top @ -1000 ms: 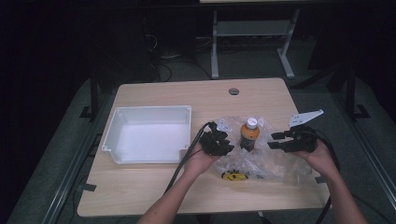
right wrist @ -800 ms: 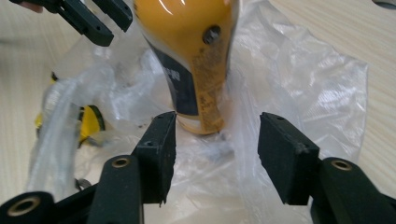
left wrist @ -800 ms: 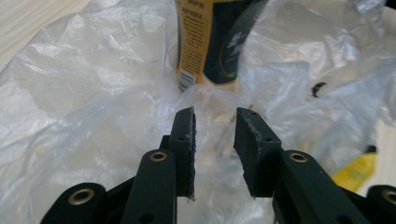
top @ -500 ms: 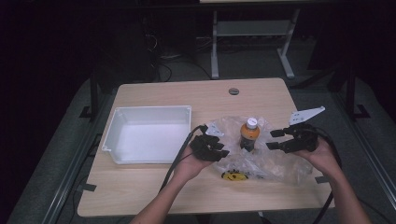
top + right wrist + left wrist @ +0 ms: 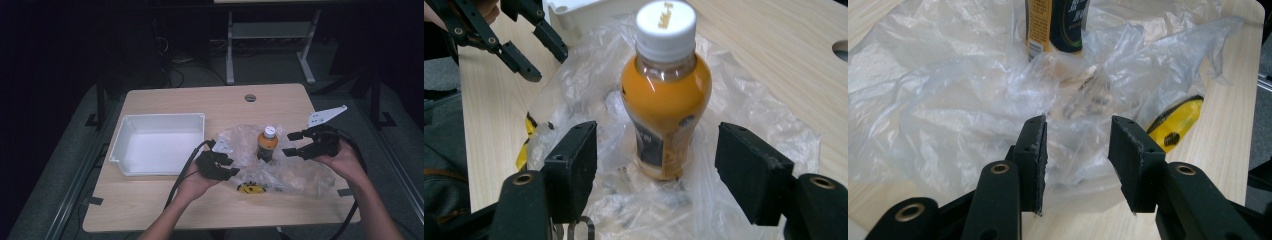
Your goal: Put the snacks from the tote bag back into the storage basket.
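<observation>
An orange drink bottle [image 5: 268, 142] with a white cap stands upright on a crumpled clear plastic bag [image 5: 295, 172] at the table's right. My left gripper [image 5: 229, 166] sits at the bag's left edge. Its jaws have just been opening, and only loose bag film [image 5: 973, 100] lies ahead of them, unpinched; the bottle [image 5: 1055, 25] is farther off. My right gripper [image 5: 288, 144] hovers just right of the bottle. Its jaws have also just been opening, and the bottle [image 5: 666, 100] stands ahead between them, untouched.
A white tray [image 5: 125, 135] rests on the table's left half. A yellow-and-black item [image 5: 251, 188] lies at the bag's near edge, also seen beside the bag [image 5: 1175, 122]. A round hole [image 5: 250, 97] marks the table's far side. The table edge runs close behind the right hand.
My left gripper has drawn back from the bottle, leftward and toward the near edge, with its jaws wider. The right gripper has lifted a little and spread its jaws. The bottle stays put.
</observation>
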The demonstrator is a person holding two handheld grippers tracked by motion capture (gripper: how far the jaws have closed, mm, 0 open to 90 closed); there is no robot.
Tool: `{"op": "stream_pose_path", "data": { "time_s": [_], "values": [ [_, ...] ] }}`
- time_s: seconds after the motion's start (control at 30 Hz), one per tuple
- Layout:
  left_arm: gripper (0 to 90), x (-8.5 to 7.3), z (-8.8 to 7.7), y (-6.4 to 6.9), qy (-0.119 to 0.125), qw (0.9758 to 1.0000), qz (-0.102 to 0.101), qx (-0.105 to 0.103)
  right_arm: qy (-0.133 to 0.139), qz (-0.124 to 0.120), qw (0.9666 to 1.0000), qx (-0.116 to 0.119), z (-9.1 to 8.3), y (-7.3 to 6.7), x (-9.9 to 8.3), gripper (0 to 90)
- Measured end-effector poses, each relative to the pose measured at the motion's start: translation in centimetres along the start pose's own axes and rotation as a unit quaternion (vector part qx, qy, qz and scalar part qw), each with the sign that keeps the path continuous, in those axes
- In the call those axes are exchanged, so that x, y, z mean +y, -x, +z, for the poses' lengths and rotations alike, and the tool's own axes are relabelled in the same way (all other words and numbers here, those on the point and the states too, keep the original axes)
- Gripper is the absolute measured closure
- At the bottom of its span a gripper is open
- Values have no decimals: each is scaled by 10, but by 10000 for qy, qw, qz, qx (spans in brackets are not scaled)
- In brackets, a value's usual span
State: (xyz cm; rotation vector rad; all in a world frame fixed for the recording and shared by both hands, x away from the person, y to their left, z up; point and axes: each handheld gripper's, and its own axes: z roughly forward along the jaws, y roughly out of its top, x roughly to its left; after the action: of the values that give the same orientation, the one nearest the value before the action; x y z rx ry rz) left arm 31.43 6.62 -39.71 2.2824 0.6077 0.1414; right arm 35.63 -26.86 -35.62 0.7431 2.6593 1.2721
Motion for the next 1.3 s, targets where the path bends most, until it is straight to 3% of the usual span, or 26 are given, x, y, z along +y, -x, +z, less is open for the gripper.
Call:
{"op": "stream_pose_path", "data": {
  "time_s": [0.3,0.4,0.7,1.07,1.2,1.3],
  "values": [
    [546,-10,-11,0,23,10000,76,15,-49,-91,9999,8,1,-2,17,290],
    [523,-14,-16,1,99,9999,-34,-45,-66,-66,10000,34,3,-3,21,268],
    [498,-23,-23,1,82,9999,-74,-72,-224,-169,9996,48,9,-3,33,259],
    [478,-31,-35,4,78,10000,-27,-45,-434,-320,9985,51,25,2,49,276],
    [466,-38,-38,2,103,9999,-91,-46,-559,-371,9977,79,33,5,54,306],
    [459,-41,-40,2,39,10000,-16,2,-610,-393,9973,83,36,5,55,335]
  ]
}}
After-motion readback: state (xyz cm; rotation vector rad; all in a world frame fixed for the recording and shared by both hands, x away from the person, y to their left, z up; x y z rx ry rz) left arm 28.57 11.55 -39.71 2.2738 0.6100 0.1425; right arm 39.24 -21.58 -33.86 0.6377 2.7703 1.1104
